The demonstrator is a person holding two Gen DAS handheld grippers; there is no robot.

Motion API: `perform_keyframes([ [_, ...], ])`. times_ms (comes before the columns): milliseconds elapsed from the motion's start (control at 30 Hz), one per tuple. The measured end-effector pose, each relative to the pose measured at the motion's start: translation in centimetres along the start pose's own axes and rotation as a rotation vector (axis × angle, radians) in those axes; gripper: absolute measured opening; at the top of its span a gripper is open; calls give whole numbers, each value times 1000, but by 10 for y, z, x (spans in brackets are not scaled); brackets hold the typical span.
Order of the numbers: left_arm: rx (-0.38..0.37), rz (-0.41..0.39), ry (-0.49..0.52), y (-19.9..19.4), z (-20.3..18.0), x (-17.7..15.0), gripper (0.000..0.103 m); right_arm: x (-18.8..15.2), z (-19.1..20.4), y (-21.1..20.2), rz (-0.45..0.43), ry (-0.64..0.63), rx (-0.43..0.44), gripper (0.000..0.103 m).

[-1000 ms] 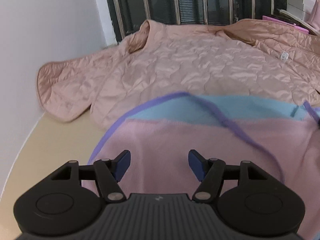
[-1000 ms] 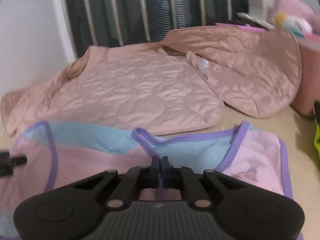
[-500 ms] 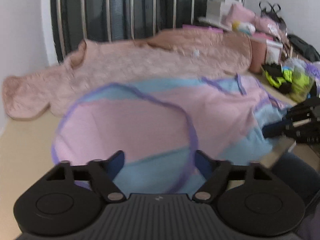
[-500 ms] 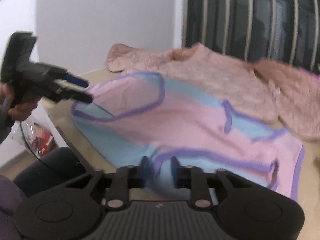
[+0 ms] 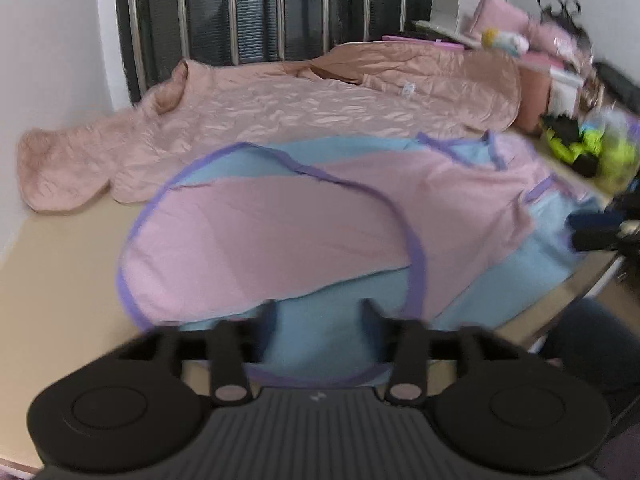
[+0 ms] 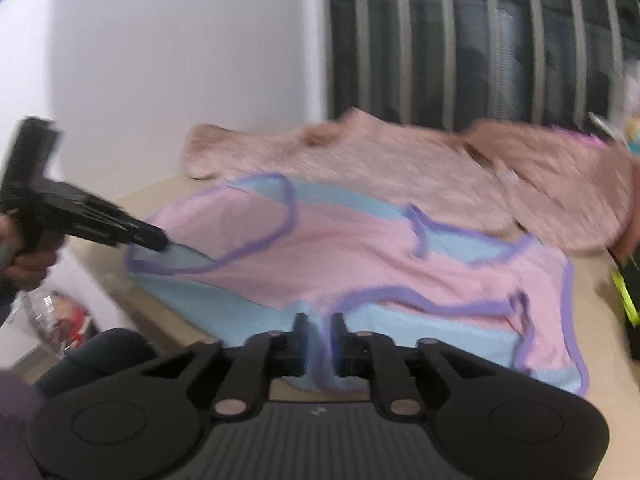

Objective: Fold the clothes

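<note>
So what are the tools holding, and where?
The right tool seems to pinch the pink-and-blue top by its purple near hem; the left tool is open, holding nothing.

Your left hand-held gripper (image 5: 318, 314) is smeared by blur, so you cannot see if its fingertips (image 5: 267, 314) touch the pink and blue top (image 5: 272, 236). At 3 o'clock in that view, your right hand-held gripper (image 5: 600, 228) is a dark smudge cut by the edge. The pile of small things (image 5: 588, 144) at 2 o'clock is too fuzzy to name. In the right view, the quilted jacket (image 6: 400, 164) is blurred, and the bag (image 6: 60, 320) at 8 o'clock sits half hidden below the worktop (image 6: 612, 360).
</note>
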State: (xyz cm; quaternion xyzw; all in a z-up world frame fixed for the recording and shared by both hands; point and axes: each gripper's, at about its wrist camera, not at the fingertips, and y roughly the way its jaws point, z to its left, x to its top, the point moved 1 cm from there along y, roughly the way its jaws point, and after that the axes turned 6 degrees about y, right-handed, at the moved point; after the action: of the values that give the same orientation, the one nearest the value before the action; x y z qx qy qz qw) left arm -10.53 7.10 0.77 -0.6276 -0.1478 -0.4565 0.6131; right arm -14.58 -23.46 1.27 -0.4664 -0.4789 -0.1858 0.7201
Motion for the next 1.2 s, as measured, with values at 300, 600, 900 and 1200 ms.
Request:
perform_keyframes([
  [300,-79,-71,135,-9,-28,0,53,3,13,18,66,-166,115,33],
  [600,-215,-156,278,-17,-69,-2,71,-8,-1,8,87,-114,132,3],
  [900,-152,-173,449,-13,-96,-4,69,22,-26,-20,-46,87,250,0],
  [1200,-122,-124,438,-5,-83,1,7,26,-28,-27,-41,52,231,0],
])
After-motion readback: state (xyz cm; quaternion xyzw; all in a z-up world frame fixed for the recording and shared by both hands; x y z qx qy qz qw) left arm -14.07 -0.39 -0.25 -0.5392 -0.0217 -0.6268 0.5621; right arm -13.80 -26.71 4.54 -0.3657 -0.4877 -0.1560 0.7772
